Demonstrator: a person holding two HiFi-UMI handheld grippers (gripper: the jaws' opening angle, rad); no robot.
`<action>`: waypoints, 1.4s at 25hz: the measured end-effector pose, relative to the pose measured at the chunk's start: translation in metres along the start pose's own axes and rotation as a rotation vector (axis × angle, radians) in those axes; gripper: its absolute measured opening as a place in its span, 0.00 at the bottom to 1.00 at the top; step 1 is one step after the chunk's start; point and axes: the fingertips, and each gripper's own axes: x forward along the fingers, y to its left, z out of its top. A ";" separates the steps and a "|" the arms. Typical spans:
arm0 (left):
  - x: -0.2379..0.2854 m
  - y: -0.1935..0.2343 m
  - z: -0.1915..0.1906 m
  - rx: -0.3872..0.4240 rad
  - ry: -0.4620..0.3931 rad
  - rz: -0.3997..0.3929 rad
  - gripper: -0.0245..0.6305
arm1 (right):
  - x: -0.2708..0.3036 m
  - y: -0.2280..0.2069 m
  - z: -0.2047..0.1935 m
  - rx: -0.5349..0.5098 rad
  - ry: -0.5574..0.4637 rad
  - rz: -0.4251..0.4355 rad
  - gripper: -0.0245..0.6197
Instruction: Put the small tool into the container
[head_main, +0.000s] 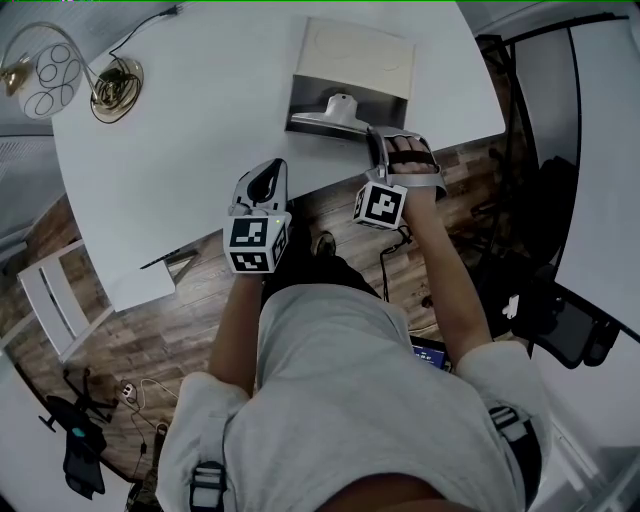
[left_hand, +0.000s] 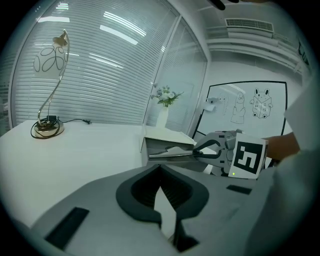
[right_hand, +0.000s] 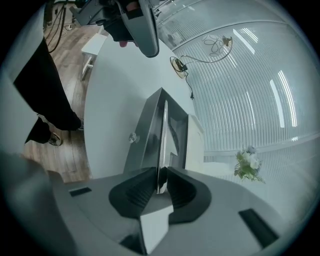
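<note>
**Now, the tool sits at the container's mouth**

The right gripper (right_hand: 160, 176) clamps the small tool (right_hand: 162, 135) by its near edge. It is a thin metal plate, probably stiff, light and slippery. It lies against the container (head_main: 365, 60) on the desk (head_main: 200, 110). The left gripper (left_hand: 160, 167) is closed and empty.

No words, numbers or brand names can be read anywhere. The only signs are black-and-white square patterns on the left marker cube (head_main: 258, 245) and the right marker cube (head_main: 380, 205) — plus line-drawn cartoon figures on a whiteboard (left_hand: 247, 112).
</note>
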 end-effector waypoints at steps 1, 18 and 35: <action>0.000 -0.001 0.000 0.000 0.000 -0.002 0.07 | 0.000 0.000 0.000 -0.003 0.004 -0.002 0.16; 0.009 -0.001 0.002 0.009 0.022 -0.038 0.07 | 0.019 -0.007 -0.001 -0.027 0.034 0.004 0.16; 0.028 -0.008 0.011 0.024 0.038 -0.101 0.07 | 0.044 -0.013 -0.018 0.046 0.087 0.050 0.17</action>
